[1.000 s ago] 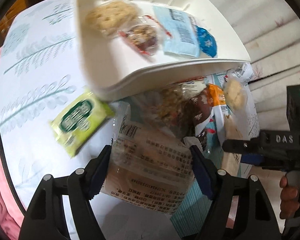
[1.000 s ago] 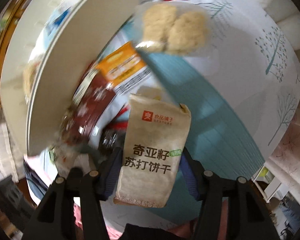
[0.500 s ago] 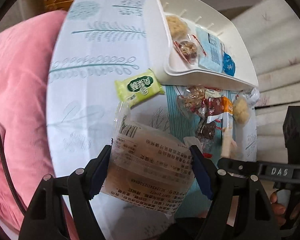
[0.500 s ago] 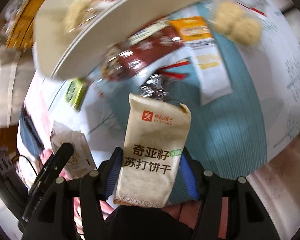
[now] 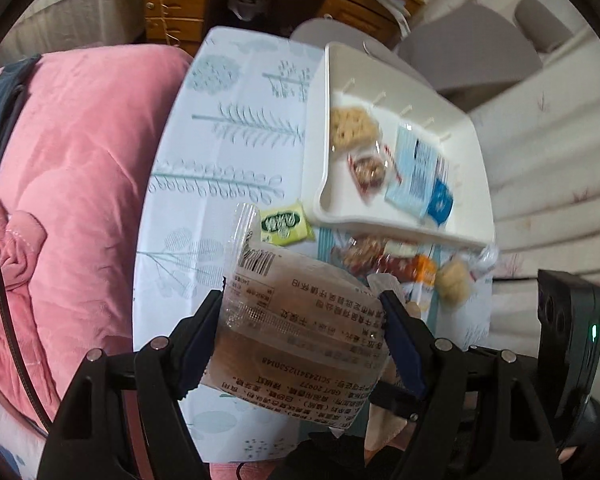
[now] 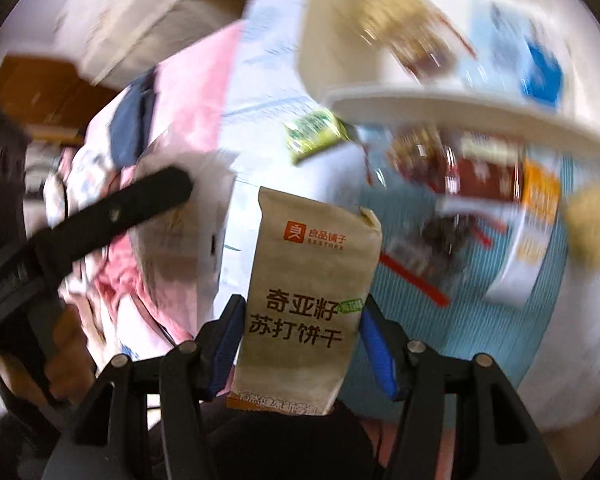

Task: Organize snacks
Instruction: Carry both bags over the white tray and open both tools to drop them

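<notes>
- while both wrists tip steeply down over the table [image 5: 188,184], each gripper carries a snack above the printed cloth.
- left gripper [image 5: 304,332] is clamped on a clear pastry packet [image 5: 300,332]: blue pads press its two sides, and its printed back faces the camera.
- that packet's long axis runs away from the camera, barcode end pointing up toward the green packet [image 5: 286,224] and the white tray [image 5: 404,232].
- right gripper [image 6: 302,340] is clenched on a tan cracker pouch [image 6: 312,288], pads on both long edges, label facing the camera.
- the pouch stands lengthwise out of the jaws, top seal aimed toward the tray's [image 6: 440,100] near rim.
- in the right wrist view the left gripper's [image 6: 156,196] black finger crosses at left, with a hand [image 6: 68,344] on its handle; the view is blurred.
- the tray holds four snacks; loose packets lie just beside its near rim.
- pink bedding [image 5: 80,184] lies left of the table.
</notes>
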The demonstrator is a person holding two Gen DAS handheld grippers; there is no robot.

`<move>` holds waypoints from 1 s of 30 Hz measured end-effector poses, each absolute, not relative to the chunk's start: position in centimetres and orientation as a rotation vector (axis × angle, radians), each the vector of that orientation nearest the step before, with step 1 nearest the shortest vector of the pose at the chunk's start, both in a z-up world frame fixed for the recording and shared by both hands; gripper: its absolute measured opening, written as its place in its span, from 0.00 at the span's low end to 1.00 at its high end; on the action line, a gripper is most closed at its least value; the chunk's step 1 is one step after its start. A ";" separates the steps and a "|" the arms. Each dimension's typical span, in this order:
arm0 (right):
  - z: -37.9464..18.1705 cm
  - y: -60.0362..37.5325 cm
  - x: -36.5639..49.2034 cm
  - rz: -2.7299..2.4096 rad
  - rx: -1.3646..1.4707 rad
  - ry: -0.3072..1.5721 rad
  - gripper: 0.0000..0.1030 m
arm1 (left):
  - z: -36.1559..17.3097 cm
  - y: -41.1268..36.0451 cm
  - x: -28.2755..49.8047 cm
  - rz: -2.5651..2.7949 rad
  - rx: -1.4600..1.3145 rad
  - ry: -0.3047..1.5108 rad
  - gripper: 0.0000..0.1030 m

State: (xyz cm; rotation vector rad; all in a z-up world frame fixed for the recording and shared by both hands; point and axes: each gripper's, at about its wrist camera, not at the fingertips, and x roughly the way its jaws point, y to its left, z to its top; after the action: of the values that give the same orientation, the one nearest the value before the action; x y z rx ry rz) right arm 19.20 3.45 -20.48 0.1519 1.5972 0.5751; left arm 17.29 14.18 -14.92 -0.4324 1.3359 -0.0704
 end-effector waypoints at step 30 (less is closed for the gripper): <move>-10.0 -12.0 24.5 0.550 -0.163 1.033 0.56 | -9.0 3.4 28.8 0.041 -0.401 1.208 0.74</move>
State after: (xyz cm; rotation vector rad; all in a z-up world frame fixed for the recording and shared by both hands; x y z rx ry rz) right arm 24.52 -12.03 -9.95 -0.1632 1.0328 0.5496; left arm 28.82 3.44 -9.03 -0.4010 1.2082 0.0406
